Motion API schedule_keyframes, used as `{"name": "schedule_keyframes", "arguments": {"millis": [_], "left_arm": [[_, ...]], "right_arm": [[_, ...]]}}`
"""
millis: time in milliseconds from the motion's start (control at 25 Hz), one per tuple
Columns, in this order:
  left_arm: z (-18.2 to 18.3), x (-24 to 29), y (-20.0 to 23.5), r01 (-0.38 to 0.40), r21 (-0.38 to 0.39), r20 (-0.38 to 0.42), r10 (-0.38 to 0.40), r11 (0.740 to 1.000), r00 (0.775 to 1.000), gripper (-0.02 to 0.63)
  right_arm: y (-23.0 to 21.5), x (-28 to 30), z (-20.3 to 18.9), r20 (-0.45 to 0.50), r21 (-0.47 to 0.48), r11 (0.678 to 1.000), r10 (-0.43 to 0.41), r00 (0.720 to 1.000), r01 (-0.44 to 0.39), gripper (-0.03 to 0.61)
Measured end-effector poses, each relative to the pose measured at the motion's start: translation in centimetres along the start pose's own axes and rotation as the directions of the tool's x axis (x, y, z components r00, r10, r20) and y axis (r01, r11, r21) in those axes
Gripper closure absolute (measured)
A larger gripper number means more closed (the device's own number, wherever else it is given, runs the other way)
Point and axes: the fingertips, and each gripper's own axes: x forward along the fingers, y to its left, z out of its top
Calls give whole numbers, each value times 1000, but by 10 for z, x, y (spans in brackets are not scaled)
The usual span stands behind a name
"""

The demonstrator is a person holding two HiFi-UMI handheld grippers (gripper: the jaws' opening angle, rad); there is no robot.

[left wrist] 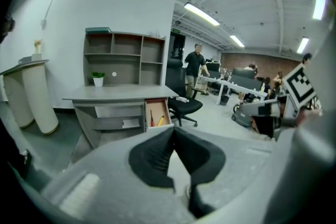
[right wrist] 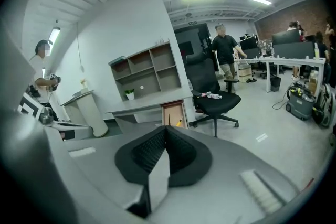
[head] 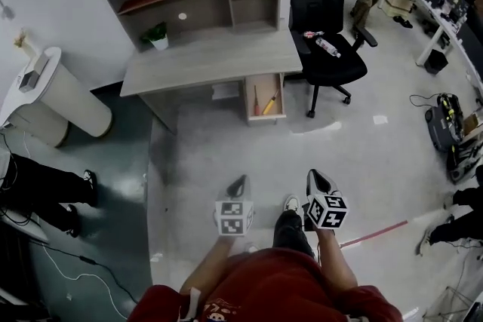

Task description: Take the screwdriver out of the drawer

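Currently, yellow-handled screwdriver [head: 269, 104] lies untaken in open wooden drawer [head: 265, 115]; left gripper [head: 239, 182] and right gripper [head: 316, 176], clenched empty, well short of it.

Screwdriver [head: 269, 103] in open drawer [head: 263, 85] under desk [head: 211, 60]

**Desk:** What is the person doing with the two tools?

**Photographer:** Holding them out ahead, side by side and well apart. The left gripper [head: 238, 183] and the right gripper [head: 315, 177] are both pointing forward and tilting somewhat downward.

**Desk:** And the jaws?

**Photographer:** Both pairs are pressing together at the tips, gripping nothing. A marker cube [head: 235, 216] is riding just behind each pair.

**Desk:** The rest of the body?

**Photographer:** Bare forearms [head: 207, 265] are reaching out from a red top [head: 264, 286]. One dark-trousered leg [head: 291, 231] is standing forward between the grippers, its white shoe [head: 291, 203] showing.
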Motion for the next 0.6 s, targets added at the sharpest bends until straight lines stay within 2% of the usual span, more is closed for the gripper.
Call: {"name": "schedule_keyframes", "arguments": {"millis": [600], "left_arm": [[96,154,-57,-28,40,-23,29,999,999,615]], "right_arm": [[-142,83,96,9,54,998,11,1000,-12,578]]}}
